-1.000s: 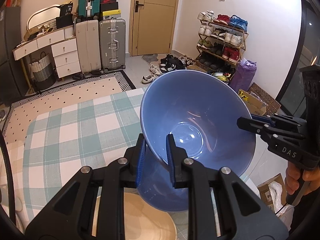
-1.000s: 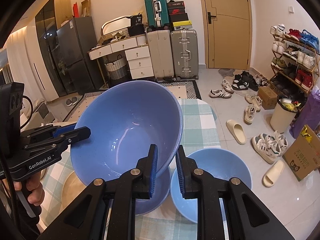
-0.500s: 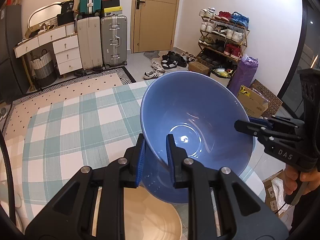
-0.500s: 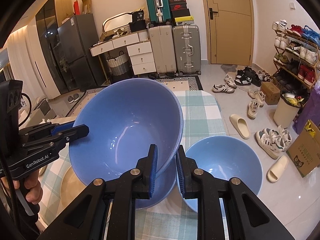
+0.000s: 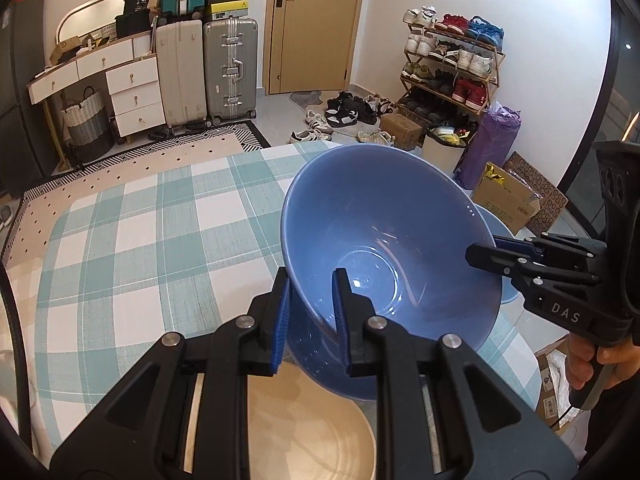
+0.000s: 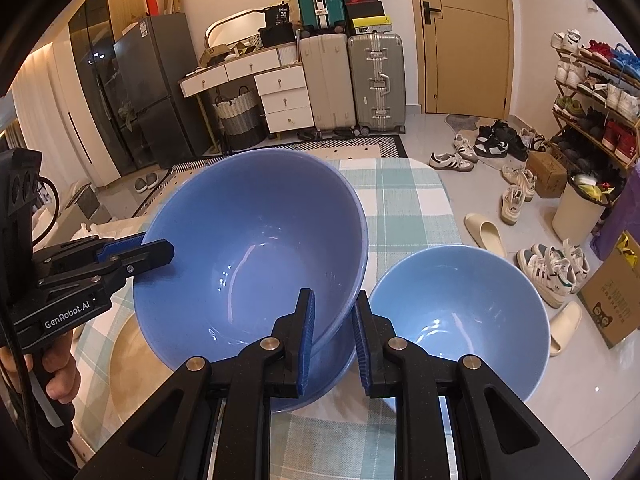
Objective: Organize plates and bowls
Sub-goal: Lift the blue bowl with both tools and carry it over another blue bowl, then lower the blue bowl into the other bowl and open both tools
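Observation:
Both grippers hold one large blue bowl (image 5: 380, 232) (image 6: 248, 240) by opposite sides of its rim, tilted above the checked tablecloth. My left gripper (image 5: 310, 280) (image 6: 160, 246) is shut on the bowl's near-left rim. My right gripper (image 6: 334, 300) (image 5: 480, 254) is shut on the opposite rim. Directly under the held bowl sits a second blue bowl (image 6: 332, 376) (image 5: 304, 348) of like size, mostly hidden, and the held one is close above or partly inside it. A smaller light-blue bowl (image 6: 460, 320) stands to its right. A beige plate (image 5: 312, 432) (image 6: 128, 360) lies to its left.
The table (image 5: 140, 248) carries a green-and-white checked cloth, and its right edge runs close past the small bowl. On the floor to the right are shoes, slippers, a cardboard box (image 6: 616, 300) and a bin (image 6: 580, 204). A hand (image 6: 60, 372) grips the left tool.
Both grippers have sunk together with the large bowl. It now hangs lower over the table and closer to the bowl beneath. Both grips are unchanged.

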`<action>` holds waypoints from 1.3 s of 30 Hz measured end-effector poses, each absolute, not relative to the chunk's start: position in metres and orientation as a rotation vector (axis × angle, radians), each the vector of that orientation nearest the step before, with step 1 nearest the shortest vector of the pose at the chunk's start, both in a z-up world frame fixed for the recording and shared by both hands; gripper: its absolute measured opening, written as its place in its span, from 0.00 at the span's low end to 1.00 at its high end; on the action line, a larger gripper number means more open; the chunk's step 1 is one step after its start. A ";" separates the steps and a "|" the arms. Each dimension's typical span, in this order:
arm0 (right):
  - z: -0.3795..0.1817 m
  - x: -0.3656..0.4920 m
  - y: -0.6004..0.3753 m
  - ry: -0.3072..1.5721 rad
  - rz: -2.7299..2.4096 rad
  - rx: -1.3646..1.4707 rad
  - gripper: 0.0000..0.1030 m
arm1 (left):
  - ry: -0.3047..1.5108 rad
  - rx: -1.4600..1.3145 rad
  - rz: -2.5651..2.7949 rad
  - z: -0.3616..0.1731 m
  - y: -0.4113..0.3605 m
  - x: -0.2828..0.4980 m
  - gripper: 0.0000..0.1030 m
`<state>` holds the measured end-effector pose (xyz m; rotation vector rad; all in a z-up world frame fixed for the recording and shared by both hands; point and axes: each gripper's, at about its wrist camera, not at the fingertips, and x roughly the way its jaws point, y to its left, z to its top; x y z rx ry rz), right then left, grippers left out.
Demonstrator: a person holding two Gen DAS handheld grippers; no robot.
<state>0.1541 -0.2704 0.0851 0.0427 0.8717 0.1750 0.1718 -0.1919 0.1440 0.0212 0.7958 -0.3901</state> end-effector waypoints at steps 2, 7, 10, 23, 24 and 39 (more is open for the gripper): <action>0.081 0.156 -0.270 0.879 0.172 0.039 0.18 | 0.801 0.026 -0.388 0.138 -0.192 0.176 0.15; 0.072 0.158 -0.267 0.895 0.171 0.035 0.18 | 0.812 0.032 -0.388 0.122 -0.190 0.182 0.15; 0.065 0.159 -0.268 0.906 0.171 0.033 0.18 | 0.822 0.040 -0.385 0.112 -0.191 0.186 0.15; 0.045 0.166 -0.264 0.948 0.163 0.016 0.18 | 0.828 0.108 -0.364 0.078 -0.198 0.199 0.16; 0.043 0.166 -0.263 0.952 0.161 0.010 0.18 | 0.828 0.117 -0.362 0.075 -0.200 0.201 0.16; 0.029 0.163 -0.247 0.959 0.128 -0.099 0.20 | 0.835 0.184 -0.336 0.046 -0.199 0.206 0.17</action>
